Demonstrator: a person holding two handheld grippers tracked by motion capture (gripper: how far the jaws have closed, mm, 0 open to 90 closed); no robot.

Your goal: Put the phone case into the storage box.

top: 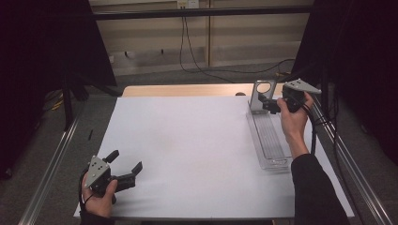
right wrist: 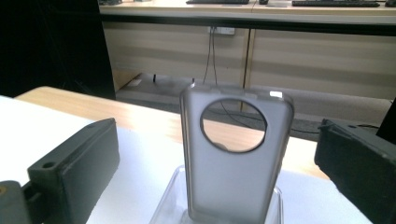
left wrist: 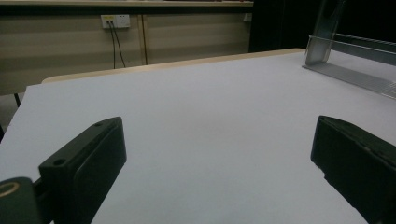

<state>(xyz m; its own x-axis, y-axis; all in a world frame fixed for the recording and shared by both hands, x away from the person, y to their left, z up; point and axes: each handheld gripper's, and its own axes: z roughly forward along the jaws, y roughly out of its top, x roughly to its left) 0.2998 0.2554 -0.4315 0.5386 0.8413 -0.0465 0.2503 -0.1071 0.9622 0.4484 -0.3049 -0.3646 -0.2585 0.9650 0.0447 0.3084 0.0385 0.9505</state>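
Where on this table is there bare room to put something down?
The white sheet is bare between the left claw at the near-left corner and the clear tray along the right edge. Crowded only at the far right, where the right claw meets the upright plate.

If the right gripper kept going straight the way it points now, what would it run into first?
Most likely the upright grey phone case with the round cutout, standing at the far end of the clear tray. It sits centred between the right gripper's open jaws; how near is hard to judge.
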